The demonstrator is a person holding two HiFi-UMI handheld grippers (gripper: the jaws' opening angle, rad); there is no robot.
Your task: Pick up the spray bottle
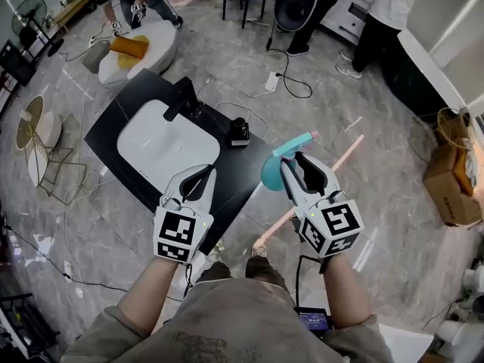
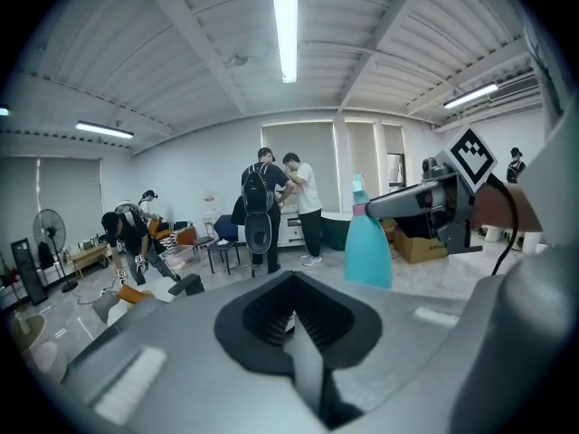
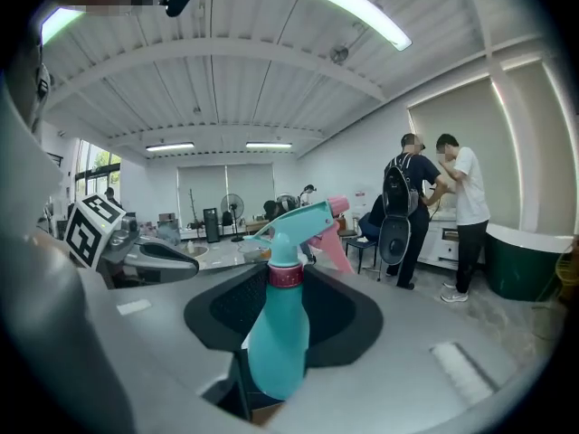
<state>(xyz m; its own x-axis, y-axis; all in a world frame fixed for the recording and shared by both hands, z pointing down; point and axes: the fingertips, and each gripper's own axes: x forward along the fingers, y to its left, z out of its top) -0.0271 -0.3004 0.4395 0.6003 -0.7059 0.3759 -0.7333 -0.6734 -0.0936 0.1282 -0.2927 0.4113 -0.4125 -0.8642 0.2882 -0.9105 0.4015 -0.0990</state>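
Observation:
The spray bottle [image 1: 274, 166] is teal with a pink collar and a pink-tipped trigger head. It hangs in the air to the right of the black counter, with my right gripper [image 1: 299, 163] shut on its body. In the right gripper view the bottle [image 3: 280, 331] stands upright between the jaws, its trigger pointing up and right. In the left gripper view the bottle [image 2: 368, 248] appears at the right, held by the right gripper [image 2: 425, 204]. My left gripper [image 1: 198, 178] hovers over the counter's near edge, jaws shut with nothing between them [image 2: 292, 320].
A black counter [image 1: 121, 112] holds a white basin [image 1: 162, 146], a black faucet [image 1: 181, 97] and a small black object [image 1: 240, 131]. A pink pole [image 1: 336, 163] lies on the floor. A cardboard box [image 1: 451, 180] sits at the right. Several people stand at the back.

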